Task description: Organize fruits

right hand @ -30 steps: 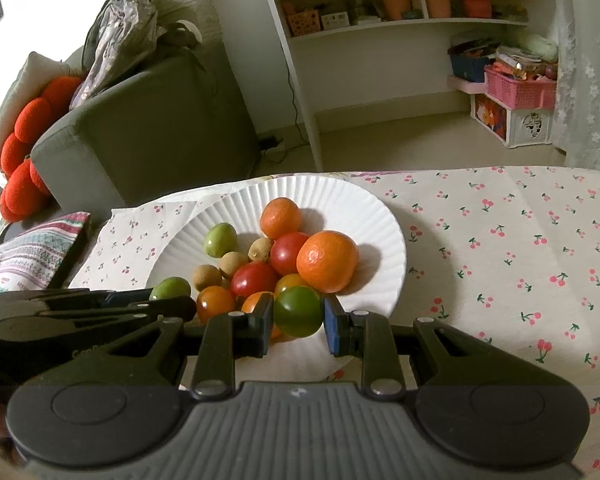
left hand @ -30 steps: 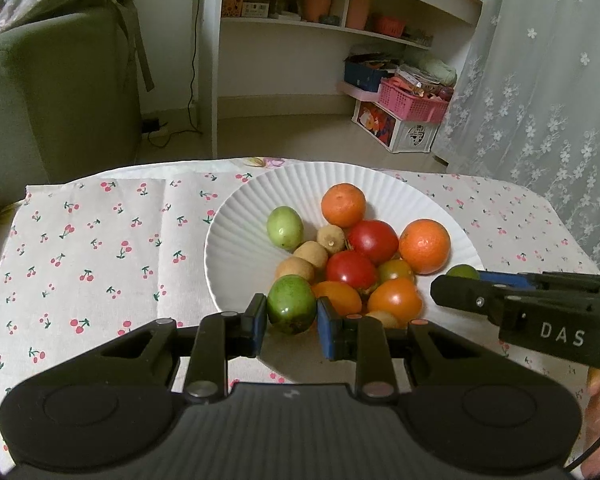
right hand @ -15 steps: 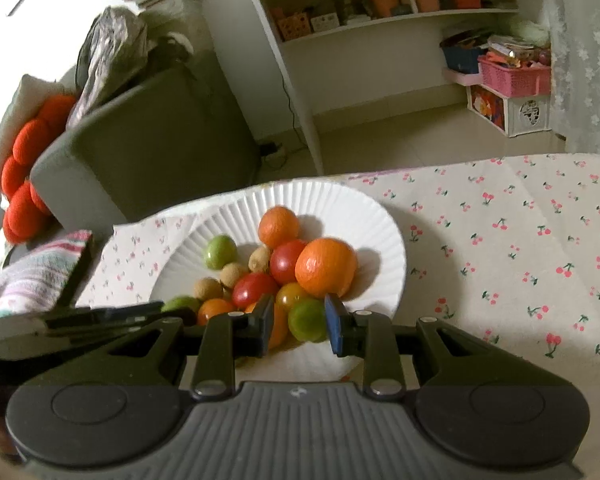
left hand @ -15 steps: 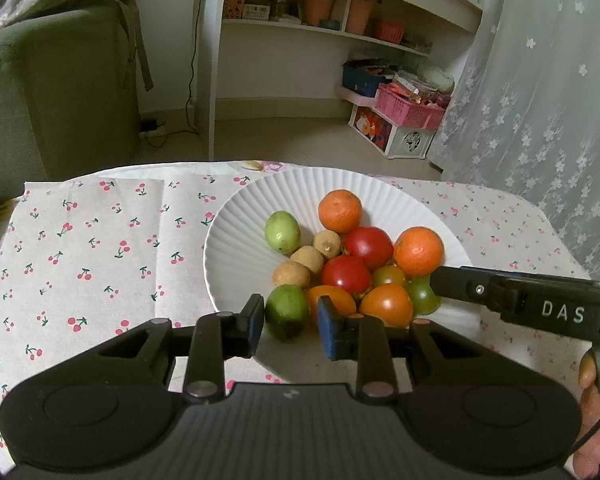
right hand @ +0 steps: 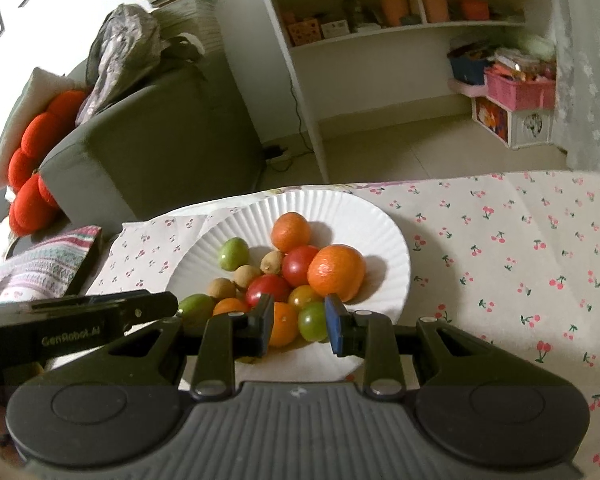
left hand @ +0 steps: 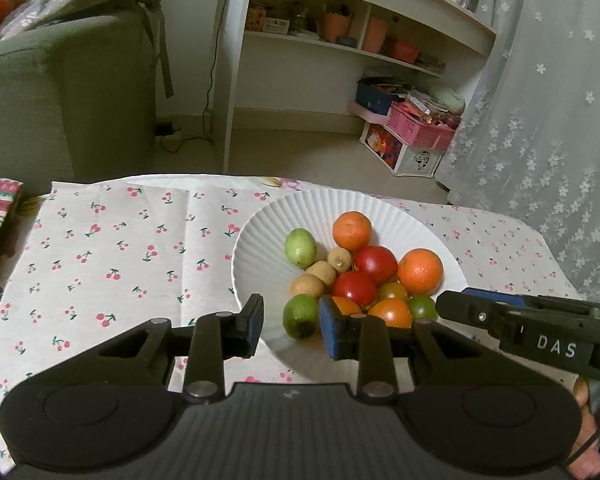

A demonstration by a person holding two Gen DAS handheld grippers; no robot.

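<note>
On the table covered with a cherry-print cloth (left hand: 112, 248) stands a white ribbed plate (left hand: 260, 256), and all the fruits lie on it in one pile. The left gripper (left hand: 291, 326) is over the near edge of the plate with its jaws spread wide and holds nothing. A green fruit (left hand: 300, 316) lies on the plate between its blue pads, nearer to the right pad; I cannot tell if the pad touches it. The right gripper (right hand: 298, 322) is also wide open and empty at the near rim of the plate. Between its fingers are seen a small green tomato (right hand: 313, 321) and an orange tomato (right hand: 283, 323), both lying on the plate. Behind them are two red tomatoes (right hand: 299, 265), two oranges (right hand: 335, 271), some small brown fruits (right hand: 246, 274) and another green fruit (right hand: 233, 253) on the far left of the pile. Each gripper appears in the other's view, just beside the pile.
</note>
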